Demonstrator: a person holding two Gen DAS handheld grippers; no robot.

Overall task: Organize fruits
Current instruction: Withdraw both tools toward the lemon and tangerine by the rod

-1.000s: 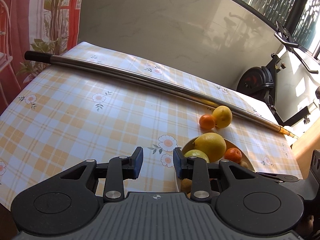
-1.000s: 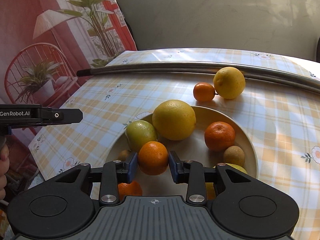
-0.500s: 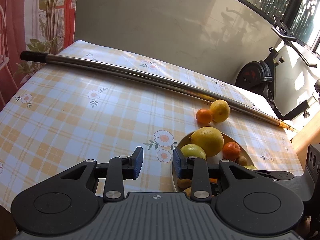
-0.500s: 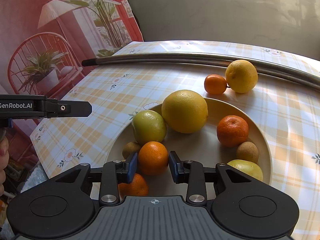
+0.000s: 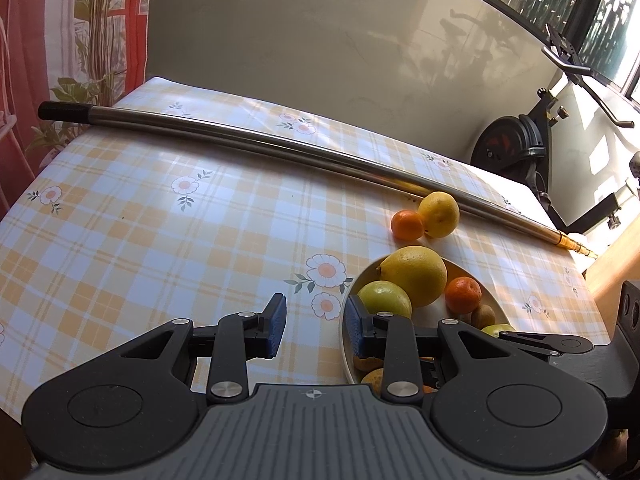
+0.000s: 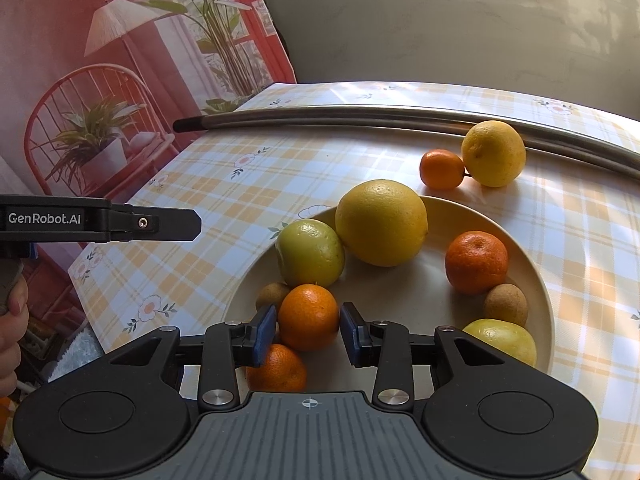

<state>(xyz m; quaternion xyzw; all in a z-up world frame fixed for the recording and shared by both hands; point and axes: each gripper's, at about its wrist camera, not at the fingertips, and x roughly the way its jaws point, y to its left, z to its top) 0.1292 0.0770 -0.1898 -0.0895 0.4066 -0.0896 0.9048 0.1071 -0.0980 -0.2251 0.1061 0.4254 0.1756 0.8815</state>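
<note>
Over cream plate (image 6: pixel 536 280): right gripper (image 6: pixel 308 334) straddling small orange (image 6: pixel 309 316), jaws just eased apart, pads seemingly off peel, so release step. Left gripper (image 5: pixel 315 325) parted, empty, beside plate rim. Next: back away cleanly, no nudging.

Yellow-white checked tablecloth (image 5: pixel 168 240) – cream plate (image 6: pixel 532 264), orange mandarin (image 6: pixel 309 316), blue pads (image 6: pixel 265 334)

Home, I'd say a dining corner or sunroom: my table wears a yellow-and-white checked floral oilcloth (image 5: pixel 168 236), a black exercise bike (image 5: pixel 516 148) stands by the windows, a red printed backdrop showing potted plants and a wire chair (image 6: pixel 100 92) hangs beside it.
</note>
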